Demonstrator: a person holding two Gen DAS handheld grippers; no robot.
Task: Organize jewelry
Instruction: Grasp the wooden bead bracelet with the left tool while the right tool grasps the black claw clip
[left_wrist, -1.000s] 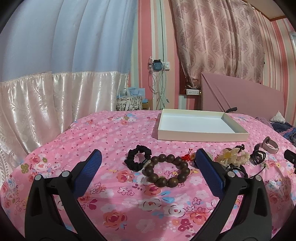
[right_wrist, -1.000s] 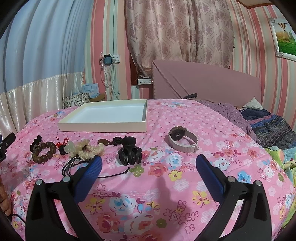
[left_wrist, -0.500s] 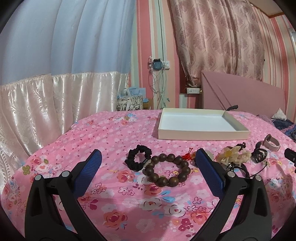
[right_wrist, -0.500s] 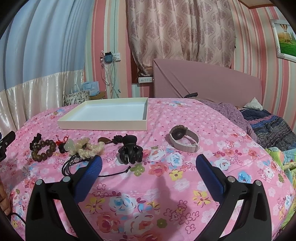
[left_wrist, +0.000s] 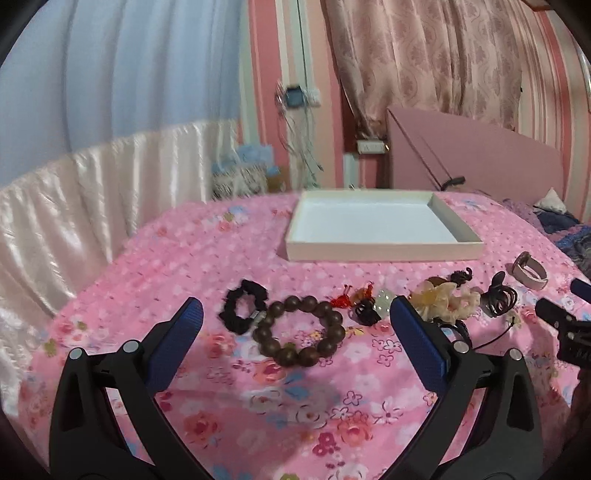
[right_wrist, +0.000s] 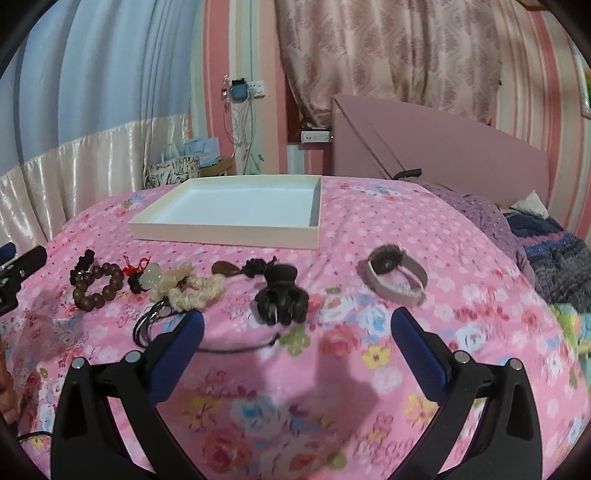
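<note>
**Nothing boxed yet, both grippers hovering over the bed**

The left gripper (left_wrist: 295, 321) is hanging with its jaws spread wide and empty, framing the wooden bead bracelet (left_wrist: 301, 332) that is lying on the pink floral bedspread (left_wrist: 184, 258). A black scrunchie (left_wrist: 243, 310) is touching the bracelet's left side, and a red knotted charm (left_wrist: 351, 299) is sitting just beside its right. The right gripper (right_wrist: 297, 328) is likewise released and holding nothing, pointing at the black claw clip (right_wrist: 280, 295), with the watch (right_wrist: 397, 275) lying apart to the right.

The risk, as I am judging it, is crowding: closing on the beads could snag the scrunchie or drag the charm's cords along. Round beads may also be rolling out from between flat pads, and the soft bedding is likely giving way under any downward press. On the right, a thin black cord (right_wrist: 155, 325) is lying close to the near finger and could be catching.

The shallow white tray (right_wrist: 221, 232) is sitting farther back on the bed, holding nothing. Every piece, including the cream scrunchie (right_wrist: 192, 291), is waiting outside it.
</note>
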